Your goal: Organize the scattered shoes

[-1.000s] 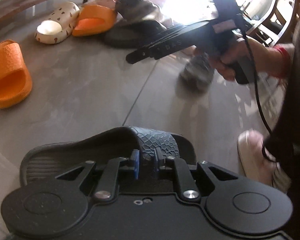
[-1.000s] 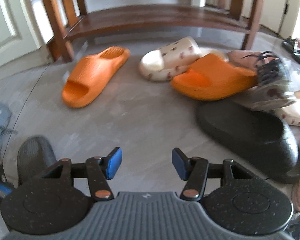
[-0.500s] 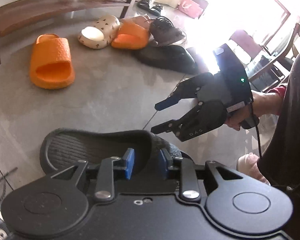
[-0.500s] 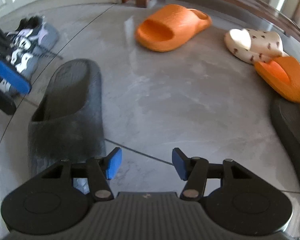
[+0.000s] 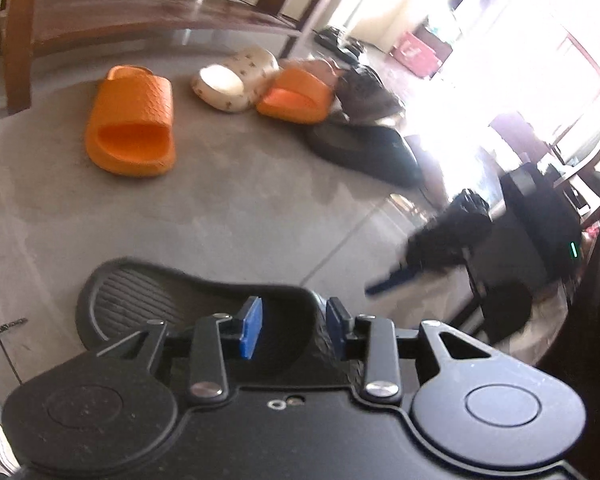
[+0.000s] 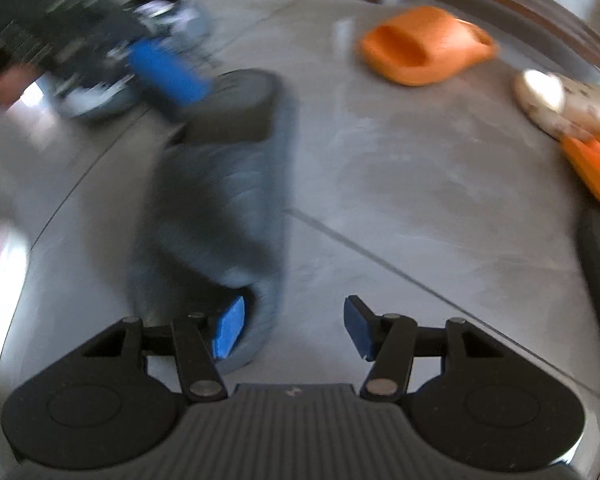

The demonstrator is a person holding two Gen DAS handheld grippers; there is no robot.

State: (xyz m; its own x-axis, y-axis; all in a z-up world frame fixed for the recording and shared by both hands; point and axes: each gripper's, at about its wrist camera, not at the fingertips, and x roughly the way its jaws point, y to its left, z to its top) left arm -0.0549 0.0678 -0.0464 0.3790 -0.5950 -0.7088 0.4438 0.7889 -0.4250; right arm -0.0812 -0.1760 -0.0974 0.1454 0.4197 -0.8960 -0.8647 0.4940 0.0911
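On the floor before the bench [image 5: 140,12], the left gripper [image 5: 294,330] is straddling the grey slide [image 5: 172,300] with fingers apart, the right gripper [image 6: 292,330] is hovering open nearby, and most shoes are lying scattered, sorting barely begun.

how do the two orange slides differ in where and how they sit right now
The near orange slide lies alone on open floor, flat on its sole, touching nothing; the far orange slide is packed into the pile, between the cream spotted slipper and a dark shoe. The near one points its opening toward the left camera; the far one lies angled. The near one's strap shows a woven texture; the far one is too blurred to tell. Both are the same orange, open-toed.
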